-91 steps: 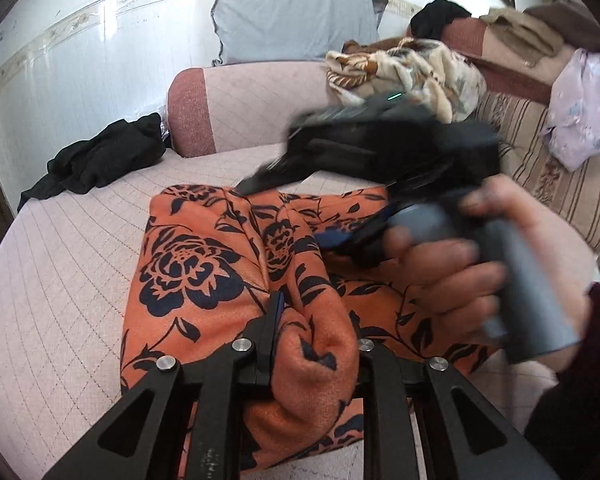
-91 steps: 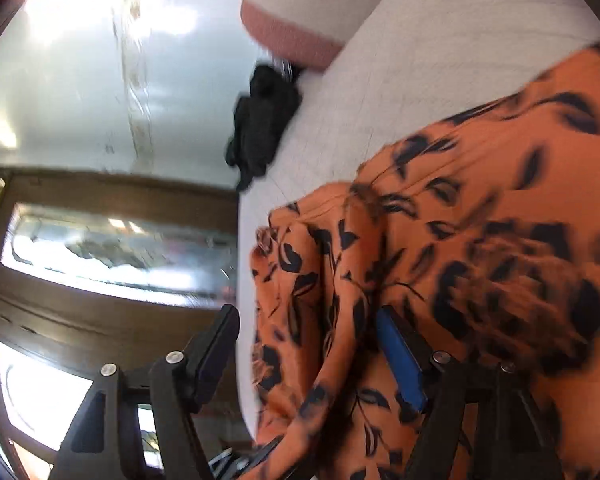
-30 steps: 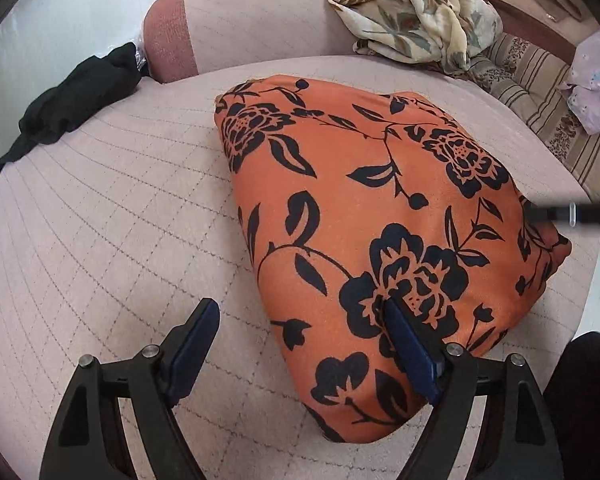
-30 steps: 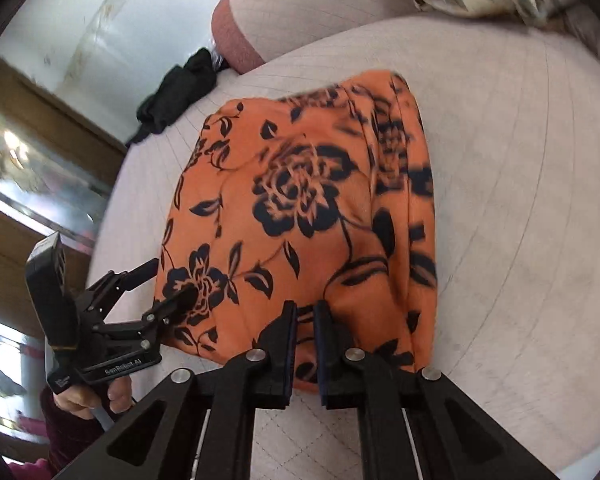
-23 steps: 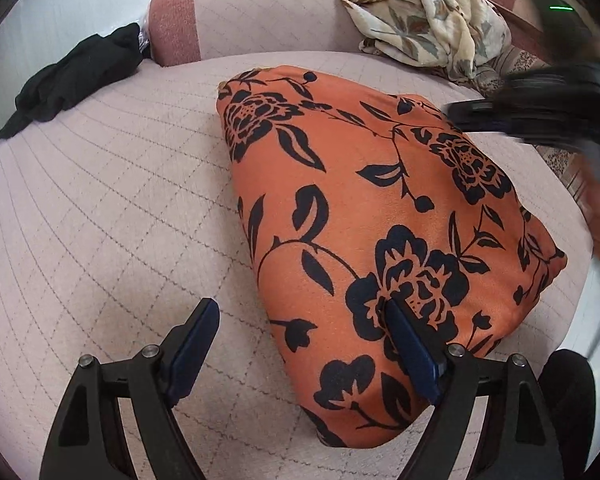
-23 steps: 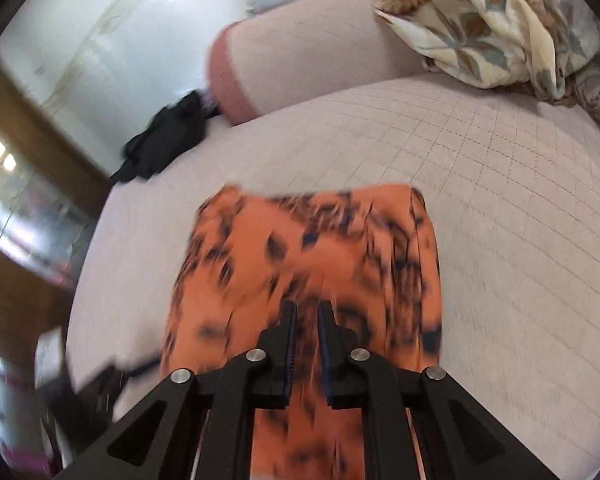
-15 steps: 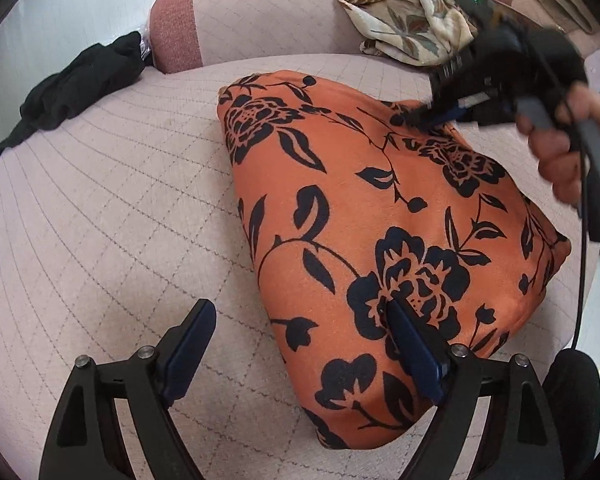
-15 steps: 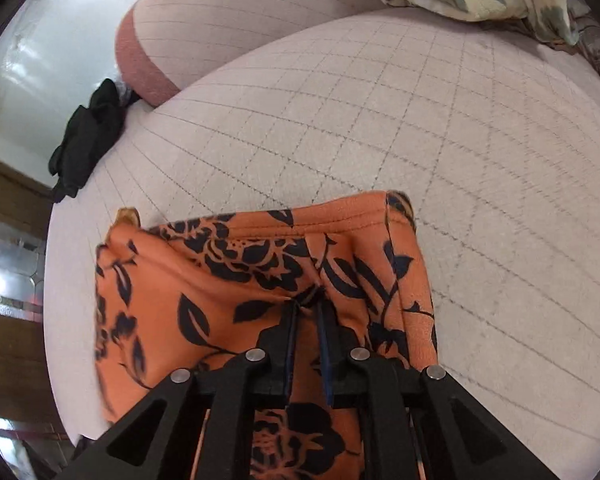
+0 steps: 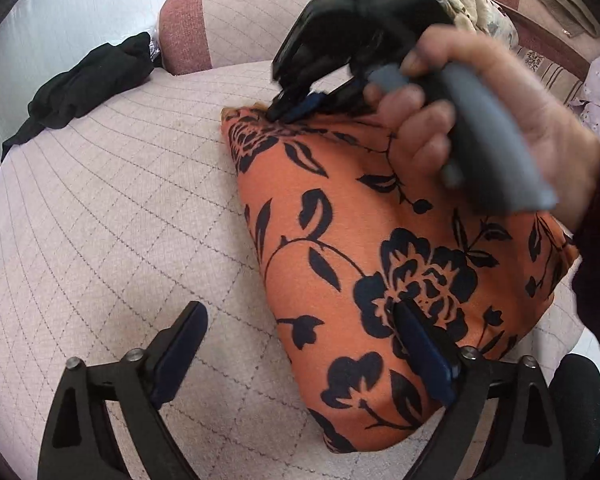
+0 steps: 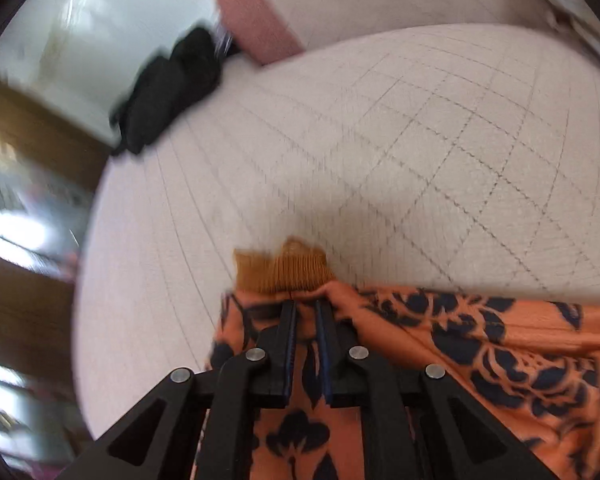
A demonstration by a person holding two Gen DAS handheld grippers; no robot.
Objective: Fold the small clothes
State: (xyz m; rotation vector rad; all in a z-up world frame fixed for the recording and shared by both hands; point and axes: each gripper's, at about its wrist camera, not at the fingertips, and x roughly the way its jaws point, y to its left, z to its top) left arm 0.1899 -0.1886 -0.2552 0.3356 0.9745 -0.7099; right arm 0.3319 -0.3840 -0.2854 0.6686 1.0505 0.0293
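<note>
A: On the quilted pale pink cushion (image 9: 100, 220) lies the folded orange garment (image 9: 360, 248), with a black pattern of flowers and leaves. In the right wrist view a mustard ribbed edge (image 10: 284, 270) shows at its far corner.

B: Which way does it point?

A: In the left wrist view it is like a wedge. The narrow corner is far, toward the armrest (image 9: 184, 28); the broad end is near, at the cushion's front edge. So the long axis runs from near right to far left.

B: And the tongs?

A: The left tongs (image 9: 300, 344) are wide apart and their jaws are opening; they straddle the near left border of the garment. The right finger (image 9: 420, 356) is over the cloth, the left one over bare cushion. Nothing is pressed. The right tongs (image 9: 296, 106), held by a hand (image 9: 480, 120), are at the far corner. In their own view the jaws are almost closed, pinching the cloth there (image 10: 305, 308).

B: Anything else?

A: A black garment (image 9: 84, 88) lies well apart, far left.
</note>
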